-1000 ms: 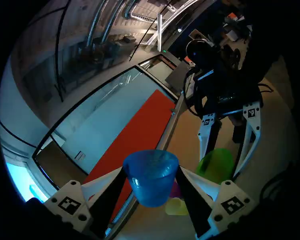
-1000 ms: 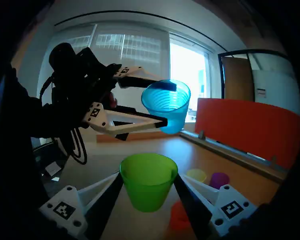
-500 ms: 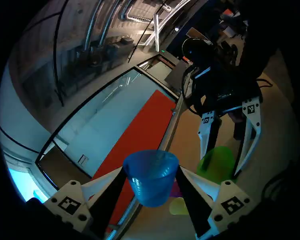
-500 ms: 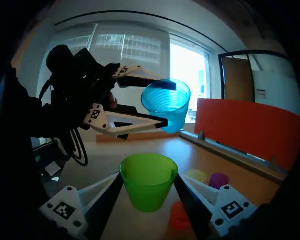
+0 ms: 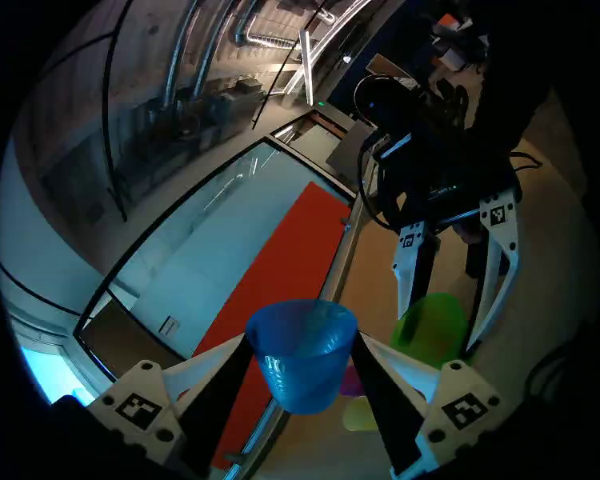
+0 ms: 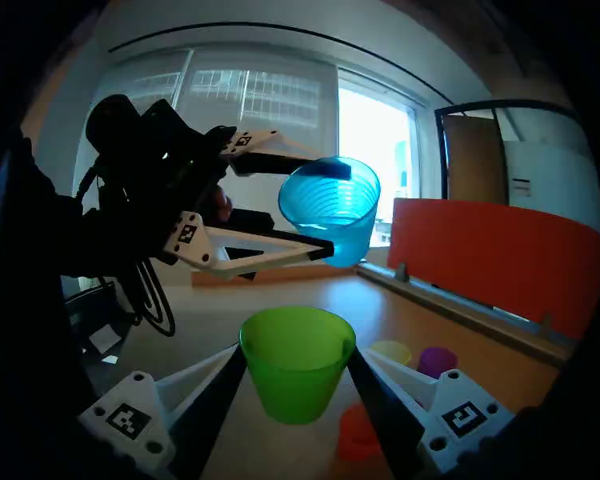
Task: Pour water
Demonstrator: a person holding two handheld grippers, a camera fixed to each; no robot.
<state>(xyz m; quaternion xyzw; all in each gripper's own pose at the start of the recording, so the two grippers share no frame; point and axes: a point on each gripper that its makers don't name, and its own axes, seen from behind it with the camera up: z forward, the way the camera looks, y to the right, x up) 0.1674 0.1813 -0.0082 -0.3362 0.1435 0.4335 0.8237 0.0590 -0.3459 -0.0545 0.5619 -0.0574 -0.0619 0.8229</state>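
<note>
Blue cup point(image 5: 302, 364), clamped in left tool point(image 5: 302, 352), has drifted slightly left above the green cup point(image 6: 298, 372) the right tool point(image 6: 298, 356) grips.

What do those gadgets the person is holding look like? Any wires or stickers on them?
The left tool and right tool look alike: two long, tapering white fingers, black along their inner faces. Each finger carries a square black-and-white marker near its base. Behind sits a bulky black body, with a black cable looping below. The person wears a dark sleeve.
</note>
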